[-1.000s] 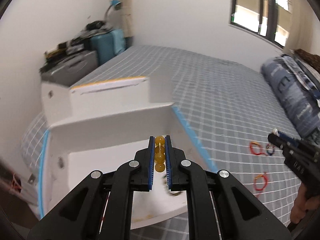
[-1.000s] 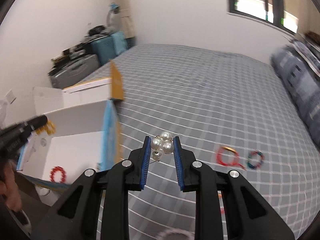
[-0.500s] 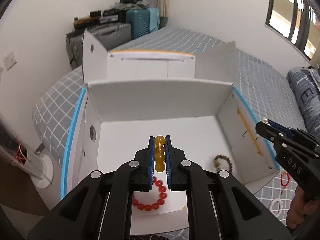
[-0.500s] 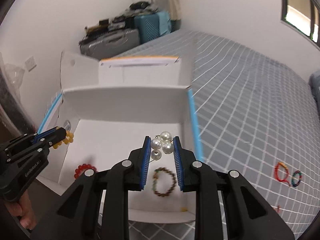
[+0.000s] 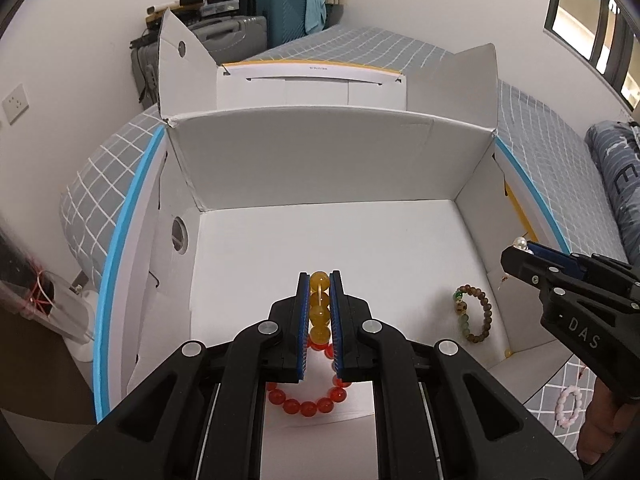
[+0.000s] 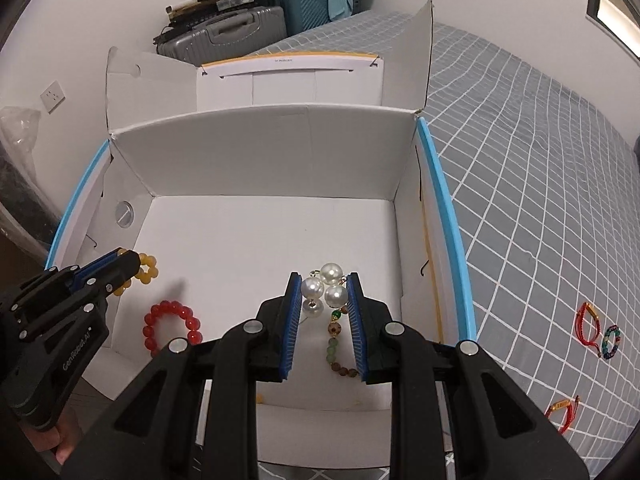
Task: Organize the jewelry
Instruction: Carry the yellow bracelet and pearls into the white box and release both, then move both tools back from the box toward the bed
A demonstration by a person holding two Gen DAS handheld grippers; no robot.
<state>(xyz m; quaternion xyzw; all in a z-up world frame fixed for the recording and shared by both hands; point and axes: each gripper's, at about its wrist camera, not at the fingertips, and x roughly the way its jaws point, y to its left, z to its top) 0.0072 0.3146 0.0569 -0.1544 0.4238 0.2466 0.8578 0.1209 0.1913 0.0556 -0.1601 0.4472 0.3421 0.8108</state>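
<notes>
An open white cardboard box [image 5: 328, 160] [image 6: 260, 152] sits on the bed's corner. My left gripper [image 5: 320, 280] [image 6: 128, 262] is shut on a yellow bead bracelet [image 5: 320, 308] [image 6: 147, 272] above the box floor. My right gripper [image 6: 324, 280] [image 5: 520, 248] is shut on a white pearl piece [image 6: 324, 290] over the box's right half. On the box floor lie a red bead bracelet [image 5: 308, 404] [image 6: 172, 324] and a brown and green bead bracelet [image 5: 474, 312] [image 6: 338, 344].
The grey checked bedspread [image 6: 540, 160] carries red cord bracelets [image 6: 586, 320], a multicoloured bead ring [image 6: 610, 342] and a pink bead bracelet [image 5: 570, 406]. Suitcases [image 6: 228, 36] stand against the wall behind the box. A folded blue quilt [image 5: 616, 184] lies at the far right.
Both grippers swung from over the bedspread to above the open box and came lower into it. Each keeps its grip, the left on the yellow beads, the right on the pearls.
</notes>
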